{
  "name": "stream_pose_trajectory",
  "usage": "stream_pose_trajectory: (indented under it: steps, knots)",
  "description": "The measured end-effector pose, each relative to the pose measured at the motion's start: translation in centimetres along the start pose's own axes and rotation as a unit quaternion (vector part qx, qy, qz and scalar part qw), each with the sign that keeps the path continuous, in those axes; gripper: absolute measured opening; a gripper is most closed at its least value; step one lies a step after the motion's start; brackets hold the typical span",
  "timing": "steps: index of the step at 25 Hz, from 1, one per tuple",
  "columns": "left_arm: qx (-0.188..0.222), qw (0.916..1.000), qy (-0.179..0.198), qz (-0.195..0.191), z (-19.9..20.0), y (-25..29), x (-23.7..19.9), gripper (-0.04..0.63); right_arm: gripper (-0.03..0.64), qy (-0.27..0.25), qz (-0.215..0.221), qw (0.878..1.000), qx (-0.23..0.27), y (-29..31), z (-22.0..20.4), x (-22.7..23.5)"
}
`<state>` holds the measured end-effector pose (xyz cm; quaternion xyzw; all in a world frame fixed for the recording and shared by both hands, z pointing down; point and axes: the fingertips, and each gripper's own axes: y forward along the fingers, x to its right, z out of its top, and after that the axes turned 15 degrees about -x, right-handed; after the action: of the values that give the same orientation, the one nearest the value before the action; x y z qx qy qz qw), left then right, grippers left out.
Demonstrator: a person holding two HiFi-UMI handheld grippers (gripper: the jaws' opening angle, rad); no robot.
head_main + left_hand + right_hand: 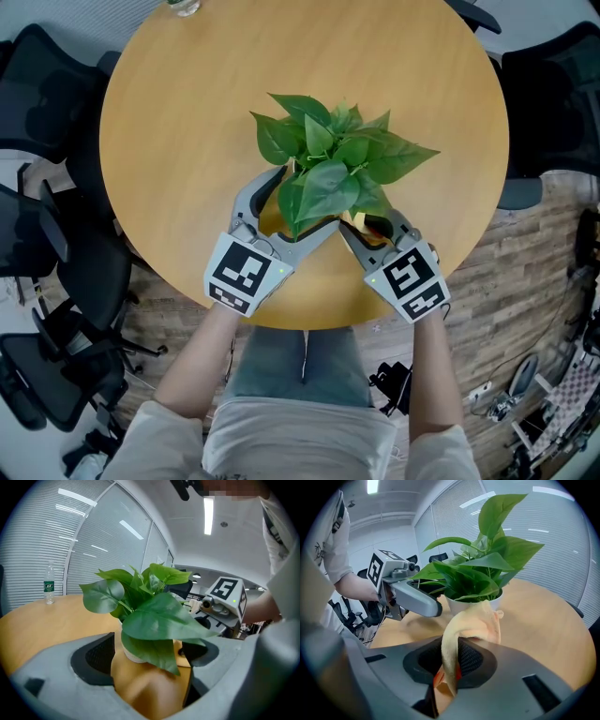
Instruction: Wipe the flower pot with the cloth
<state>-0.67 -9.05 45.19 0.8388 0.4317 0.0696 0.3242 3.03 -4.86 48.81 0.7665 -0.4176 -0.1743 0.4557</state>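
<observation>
Pot (460, 606) mid-table (187, 112), under leaves (328, 155). Right gripper (449, 667) pinched tight on cloth (473, 620), draped just beside pot wall. Left gripper (147, 657) spread wide, flanking pot, seemingly not touching. Brace left first, then sweep cloth round wall, clear of leaves.

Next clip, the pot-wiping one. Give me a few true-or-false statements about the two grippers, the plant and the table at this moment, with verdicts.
1. The right hand-held gripper is shut on a cloth. True.
2. The left hand-held gripper has its jaws closed together. False: its jaws stand apart, with the flower pot ahead between them.
3. A bottle stands near the table's far edge. True.
4. The table is square and white. False: it is round and wood-coloured.
5. The plant lies tipped on its side. False: it stands upright in its pot.
</observation>
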Motion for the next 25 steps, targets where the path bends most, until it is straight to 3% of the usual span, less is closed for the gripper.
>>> stream_pose_trajectory:
  steps: [6, 11, 16, 25]
  knots:
    - [-0.020, 0.9955, 0.079, -0.048, -2.1, -1.0, -0.6, 0.443, 0.054, 0.003, 0.000, 1.000, 0.001, -0.1, -0.1, -0.1]
    - [0.005, 0.9902, 0.116, -0.078, -0.9, -1.2, -2.6, 0.443, 0.054, 0.005, 0.002, 1.000, 0.002, 0.0, -0.1, 0.0]
    - [0.022, 0.9716, 0.177, -0.156, 0.5, -0.1, -1.0, 0.445, 0.054, 0.004, 0.000, 1.000, -0.001, -0.2, -0.2, 0.0]
    - [0.038, 0.9591, 0.179, -0.216, 1.9, 0.9, -0.7, 0.465, 0.054, 0.005, 0.000, 1.000, -0.003, 0.1, -0.2, -0.4]
